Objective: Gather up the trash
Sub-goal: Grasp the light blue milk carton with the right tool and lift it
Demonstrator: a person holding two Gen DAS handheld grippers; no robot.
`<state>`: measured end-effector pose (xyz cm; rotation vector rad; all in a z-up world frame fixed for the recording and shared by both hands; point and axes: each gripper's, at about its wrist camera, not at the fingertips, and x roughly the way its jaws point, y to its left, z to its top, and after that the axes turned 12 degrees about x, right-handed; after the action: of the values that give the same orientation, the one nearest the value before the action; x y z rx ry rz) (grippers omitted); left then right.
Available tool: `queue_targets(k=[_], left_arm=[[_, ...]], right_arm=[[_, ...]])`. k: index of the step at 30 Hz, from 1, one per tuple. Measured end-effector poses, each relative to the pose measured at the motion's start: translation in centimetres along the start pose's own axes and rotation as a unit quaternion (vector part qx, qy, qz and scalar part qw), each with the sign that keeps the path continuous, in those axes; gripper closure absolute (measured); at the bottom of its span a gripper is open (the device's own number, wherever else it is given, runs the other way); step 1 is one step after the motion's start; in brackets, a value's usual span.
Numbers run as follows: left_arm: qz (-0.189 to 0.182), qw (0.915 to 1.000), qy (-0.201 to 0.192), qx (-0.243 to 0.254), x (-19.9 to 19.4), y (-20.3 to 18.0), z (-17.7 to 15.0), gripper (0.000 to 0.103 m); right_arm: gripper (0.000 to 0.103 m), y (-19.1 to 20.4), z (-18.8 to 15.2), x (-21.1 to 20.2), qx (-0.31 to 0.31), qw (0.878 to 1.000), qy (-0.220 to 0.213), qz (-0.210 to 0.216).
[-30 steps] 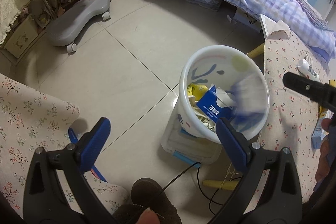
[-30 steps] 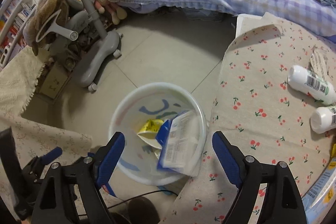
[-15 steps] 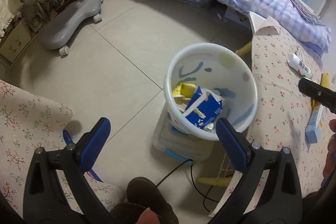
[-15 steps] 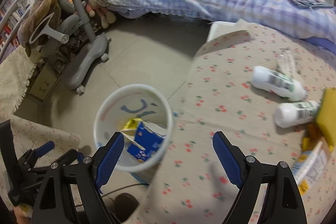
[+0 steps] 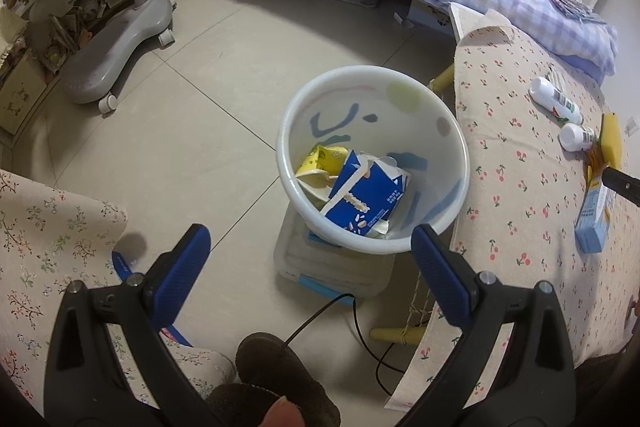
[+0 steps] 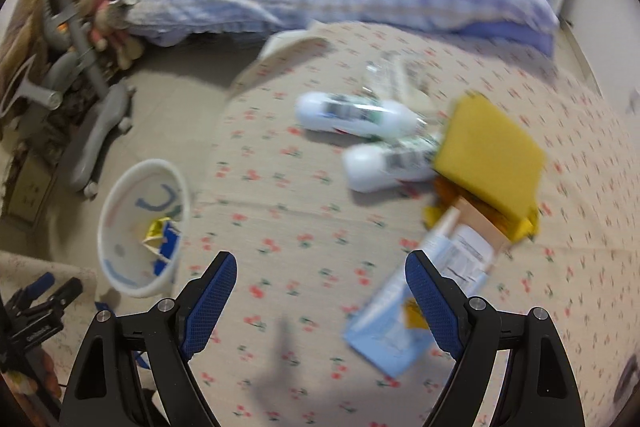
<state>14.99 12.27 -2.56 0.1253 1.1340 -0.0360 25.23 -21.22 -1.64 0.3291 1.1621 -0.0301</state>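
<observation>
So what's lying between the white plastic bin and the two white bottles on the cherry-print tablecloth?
Nothing but bare cherry-print tablecloth between the white plastic bin and the two white bottles, as the right wrist view shows.

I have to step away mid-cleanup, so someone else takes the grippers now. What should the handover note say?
Left gripper: open, empty, above the white bin on the floor.
Right gripper: open, empty, over the cherry-print table.
Done: a blue carton and a yellow wrapper lie in the bin.
Left on the table: two white bottles on their sides, a light blue carton nearest the right gripper, a yellow packet, and a clear wrapper behind the bottles.
</observation>
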Motion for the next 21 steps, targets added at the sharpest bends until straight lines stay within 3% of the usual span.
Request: queue_targets(k=[21], left_arm=[[-0.017,0.999,0.002,0.041,-0.2,-5.2,1.6,0.003]], right_arm=[[0.015,-6.1,0.2,2.7,0.045,0.995,0.024,-0.087]])
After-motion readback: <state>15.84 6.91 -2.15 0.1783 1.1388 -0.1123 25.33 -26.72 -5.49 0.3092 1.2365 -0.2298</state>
